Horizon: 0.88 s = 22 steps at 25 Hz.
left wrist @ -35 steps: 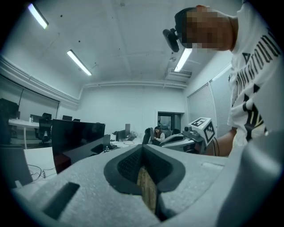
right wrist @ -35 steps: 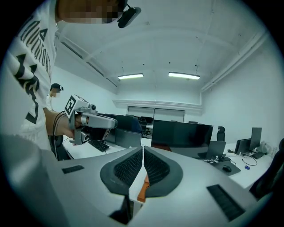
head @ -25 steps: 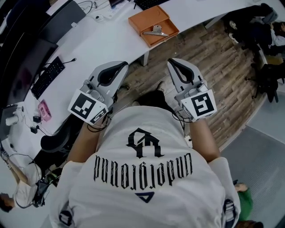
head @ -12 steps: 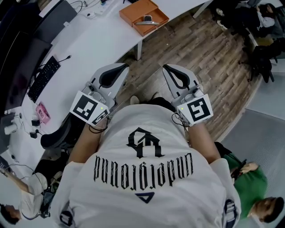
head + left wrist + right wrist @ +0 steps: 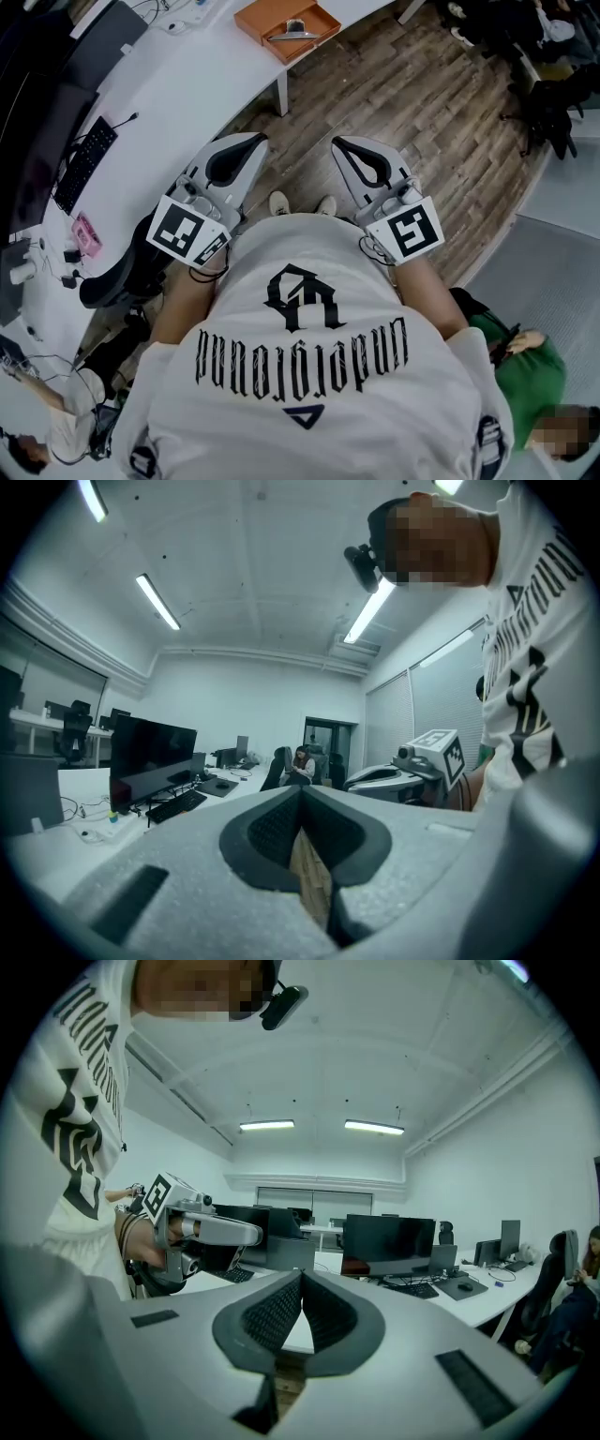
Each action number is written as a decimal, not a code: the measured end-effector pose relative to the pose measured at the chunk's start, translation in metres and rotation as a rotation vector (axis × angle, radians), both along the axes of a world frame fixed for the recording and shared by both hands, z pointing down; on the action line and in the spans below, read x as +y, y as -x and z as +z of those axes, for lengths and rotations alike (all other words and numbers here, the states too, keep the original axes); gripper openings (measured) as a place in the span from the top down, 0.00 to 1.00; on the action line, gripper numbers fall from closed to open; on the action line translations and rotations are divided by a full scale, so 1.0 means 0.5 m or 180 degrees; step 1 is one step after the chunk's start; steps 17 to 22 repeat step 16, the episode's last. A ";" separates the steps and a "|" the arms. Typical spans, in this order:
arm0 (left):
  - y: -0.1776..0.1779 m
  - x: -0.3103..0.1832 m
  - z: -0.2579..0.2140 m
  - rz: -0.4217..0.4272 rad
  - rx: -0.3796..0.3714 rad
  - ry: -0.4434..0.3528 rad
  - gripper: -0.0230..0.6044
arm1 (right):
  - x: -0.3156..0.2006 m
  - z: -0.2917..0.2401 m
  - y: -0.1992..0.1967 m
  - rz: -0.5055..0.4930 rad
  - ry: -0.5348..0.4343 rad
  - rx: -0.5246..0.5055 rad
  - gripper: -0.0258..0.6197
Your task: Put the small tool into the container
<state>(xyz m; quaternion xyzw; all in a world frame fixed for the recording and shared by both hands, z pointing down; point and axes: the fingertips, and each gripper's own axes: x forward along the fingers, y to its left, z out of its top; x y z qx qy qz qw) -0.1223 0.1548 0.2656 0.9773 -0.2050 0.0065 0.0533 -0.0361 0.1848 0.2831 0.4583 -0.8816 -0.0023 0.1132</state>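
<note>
In the head view, the left tool (image 5: 251,142) and the right tool (image 5: 340,143) are held side by side in front of the person, at 11 o'clock and 1 o'clock from the frame centre. Both pairs of jaws are fully closed, with nothing between them. The orange container (image 5: 258,19) sits on the white tabletop (image 5: 187,84) at 12 o'clock, well apart from both tools, and the small metal item (image 5: 292,35) lies inside it.

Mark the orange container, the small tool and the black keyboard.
orange container (image 5: 259,17), head view, bare orange surface left of the tool.
small tool (image 5: 292,35), head view, middle of its metal body.
black keyboard (image 5: 86,161), head view, centre of its keys.
</note>
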 end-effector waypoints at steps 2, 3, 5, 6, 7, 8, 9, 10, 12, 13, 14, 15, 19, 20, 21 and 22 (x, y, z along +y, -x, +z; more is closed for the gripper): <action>-0.007 0.009 0.001 0.0021 0.0005 0.0002 0.94 | 0.005 -0.002 -0.003 -0.0003 -0.0010 0.0006 0.94; -0.010 0.012 0.001 0.0027 0.0004 0.0002 0.94 | 0.007 -0.004 -0.005 -0.0006 -0.0020 0.0012 0.94; -0.016 0.014 0.001 0.0037 0.0001 0.0010 0.94 | 0.009 -0.010 -0.010 -0.0009 -0.0041 0.0012 0.94; -0.019 0.015 0.000 0.0040 0.0001 0.0010 0.94 | 0.010 -0.011 -0.012 -0.0008 -0.0040 0.0014 0.94; -0.021 0.015 -0.001 0.0043 0.0001 0.0008 0.94 | 0.010 -0.011 -0.014 -0.0005 -0.0033 0.0017 0.94; -0.023 0.014 -0.002 0.0046 0.0002 0.0007 0.94 | 0.010 -0.010 -0.016 -0.0005 -0.0026 0.0021 0.94; -0.025 0.014 -0.002 0.0049 0.0003 0.0006 0.94 | 0.009 -0.010 -0.016 -0.0006 -0.0023 0.0024 0.94; -0.026 0.013 -0.002 0.0056 0.0004 0.0006 0.94 | 0.007 -0.009 -0.016 -0.0008 -0.0024 0.0026 0.94; -0.029 0.012 0.001 0.0075 0.0005 0.0009 0.94 | 0.004 -0.009 -0.015 -0.0006 -0.0032 0.0022 0.94; -0.029 0.012 0.002 0.0084 0.0006 0.0011 0.94 | 0.003 -0.010 -0.014 -0.0002 -0.0037 0.0017 0.94; -0.029 0.012 0.003 0.0093 0.0006 0.0014 0.94 | 0.002 -0.010 -0.014 0.0004 -0.0041 0.0011 0.94; -0.029 0.012 0.004 0.0101 0.0006 0.0017 0.94 | 0.001 -0.010 -0.013 0.0010 -0.0044 0.0006 0.94; -0.029 0.011 0.005 0.0109 0.0006 0.0020 0.94 | 0.000 -0.009 -0.012 0.0017 -0.0045 0.0002 0.94; -0.029 0.011 0.005 0.0109 0.0006 0.0020 0.94 | 0.000 -0.009 -0.012 0.0017 -0.0045 0.0002 0.94; -0.029 0.011 0.005 0.0109 0.0006 0.0020 0.94 | 0.000 -0.009 -0.012 0.0017 -0.0045 0.0002 0.94; -0.029 0.011 0.005 0.0109 0.0006 0.0020 0.94 | 0.000 -0.009 -0.012 0.0017 -0.0045 0.0002 0.94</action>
